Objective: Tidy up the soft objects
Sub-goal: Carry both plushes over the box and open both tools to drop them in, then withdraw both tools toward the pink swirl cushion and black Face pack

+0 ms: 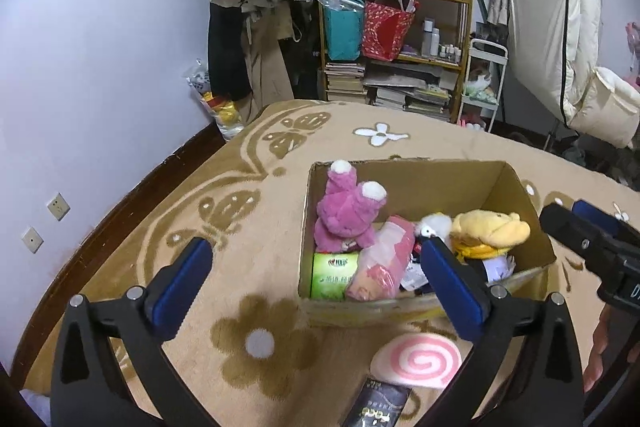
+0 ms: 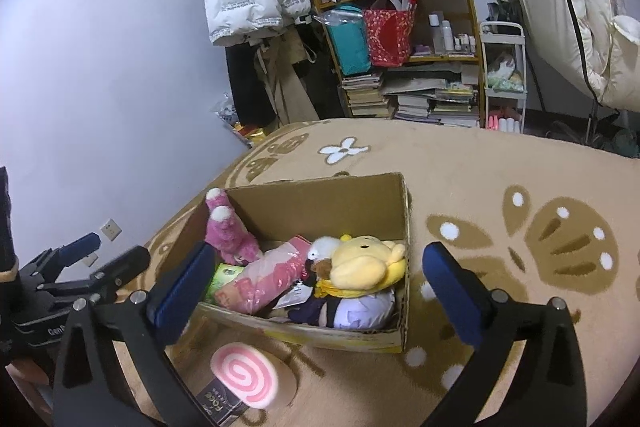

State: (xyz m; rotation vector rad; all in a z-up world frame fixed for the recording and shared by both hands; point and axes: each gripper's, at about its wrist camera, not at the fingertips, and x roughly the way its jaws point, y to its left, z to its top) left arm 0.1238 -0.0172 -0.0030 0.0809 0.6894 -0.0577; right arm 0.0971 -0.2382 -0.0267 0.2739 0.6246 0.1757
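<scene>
Gaping empty, both tongs (image 1: 316,283) (image 2: 320,287) hang just above the toy-filled cardboard box (image 2: 320,203)

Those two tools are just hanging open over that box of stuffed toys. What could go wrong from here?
The cardboard box is already heaped: the yellow plush sits at rim height and could tumble out if more is pushed in.

The pink swirl cushion lies outside, partly over a dark packet; grabbing it might drag the packet along.

Both the left tool and the right tool are open and close together, so they might bump.
</scene>
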